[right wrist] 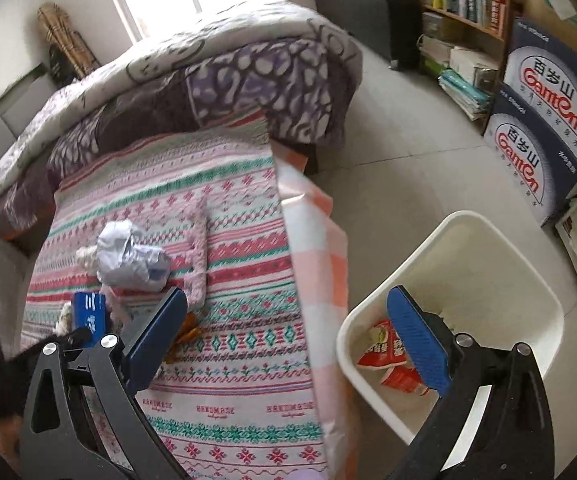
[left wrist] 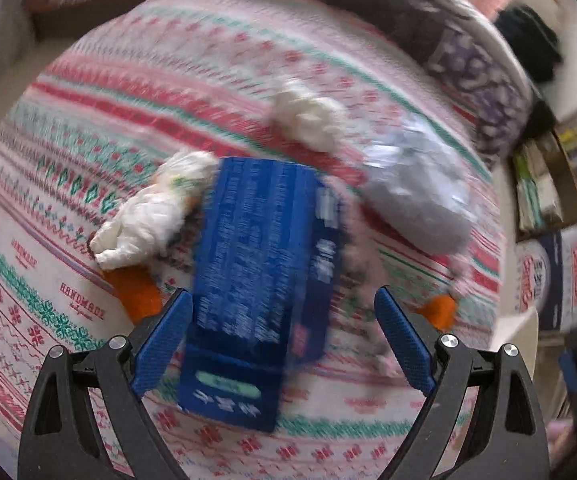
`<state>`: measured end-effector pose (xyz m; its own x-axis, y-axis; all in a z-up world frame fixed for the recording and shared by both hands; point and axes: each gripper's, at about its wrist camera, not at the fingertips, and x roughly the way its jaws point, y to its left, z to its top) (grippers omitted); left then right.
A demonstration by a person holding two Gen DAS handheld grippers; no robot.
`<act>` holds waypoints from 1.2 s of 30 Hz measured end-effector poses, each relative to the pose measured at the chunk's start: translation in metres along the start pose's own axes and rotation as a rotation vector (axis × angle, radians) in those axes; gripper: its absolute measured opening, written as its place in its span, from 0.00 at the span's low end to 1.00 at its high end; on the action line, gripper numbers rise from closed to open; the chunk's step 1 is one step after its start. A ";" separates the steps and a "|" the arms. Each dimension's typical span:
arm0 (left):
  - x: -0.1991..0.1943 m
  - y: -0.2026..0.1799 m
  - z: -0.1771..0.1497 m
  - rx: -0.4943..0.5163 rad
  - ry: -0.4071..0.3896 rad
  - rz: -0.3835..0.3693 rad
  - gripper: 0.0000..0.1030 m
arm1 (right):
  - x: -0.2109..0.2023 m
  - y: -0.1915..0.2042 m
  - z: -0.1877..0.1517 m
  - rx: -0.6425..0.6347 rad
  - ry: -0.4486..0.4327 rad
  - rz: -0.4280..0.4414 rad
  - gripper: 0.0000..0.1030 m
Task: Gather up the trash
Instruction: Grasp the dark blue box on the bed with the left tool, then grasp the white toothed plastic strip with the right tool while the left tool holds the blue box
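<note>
A blue carton point(left wrist: 264, 276) lies on the patterned bedspread point(left wrist: 128, 92), between the fingers of my open left gripper point(left wrist: 284, 320); the jaws stand wide and do not clamp it. Around it lie a white crumpled bag point(left wrist: 144, 220), a white wad point(left wrist: 308, 116), crumpled grey paper point(left wrist: 420, 184) and orange wrappers point(left wrist: 136, 292). In the right wrist view my right gripper point(right wrist: 288, 320) is open and empty over the bed's edge, beside a white bin point(right wrist: 488, 264) holding red packets point(right wrist: 380, 352). The blue carton point(right wrist: 88, 314) and grey paper point(right wrist: 132, 256) show there too.
A folded purple quilt point(right wrist: 224, 80) lies at the head of the bed. A bookshelf point(right wrist: 464, 8) and stacked printed boxes point(right wrist: 544, 128) stand along the wall past the bin. Tiled floor point(right wrist: 408, 152) runs beside the bed.
</note>
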<state>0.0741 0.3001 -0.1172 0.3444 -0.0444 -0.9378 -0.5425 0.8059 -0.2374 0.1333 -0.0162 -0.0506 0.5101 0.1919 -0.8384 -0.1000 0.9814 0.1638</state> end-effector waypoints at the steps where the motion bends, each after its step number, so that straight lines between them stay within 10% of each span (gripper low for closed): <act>1: 0.006 0.004 0.002 -0.011 0.010 0.003 0.87 | 0.001 0.003 -0.001 -0.007 0.004 0.002 0.93; 11: -0.005 0.005 0.001 -0.006 -0.032 -0.076 0.58 | 0.018 0.018 0.000 -0.038 0.046 0.025 0.93; 22: -0.108 0.011 -0.001 -0.010 -0.229 -0.200 0.56 | 0.031 0.087 -0.004 -0.366 -0.006 0.088 0.93; 32: -0.123 0.053 0.003 -0.110 -0.155 -0.209 0.56 | 0.065 0.156 0.002 -0.570 -0.041 0.103 0.93; 36: -0.126 0.073 0.001 -0.139 -0.155 -0.197 0.56 | 0.052 0.170 -0.008 -0.583 -0.069 0.239 0.93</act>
<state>-0.0083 0.3654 -0.0161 0.5608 -0.0929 -0.8227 -0.5493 0.7018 -0.4537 0.1359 0.1603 -0.0710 0.4678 0.4245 -0.7752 -0.6572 0.7536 0.0161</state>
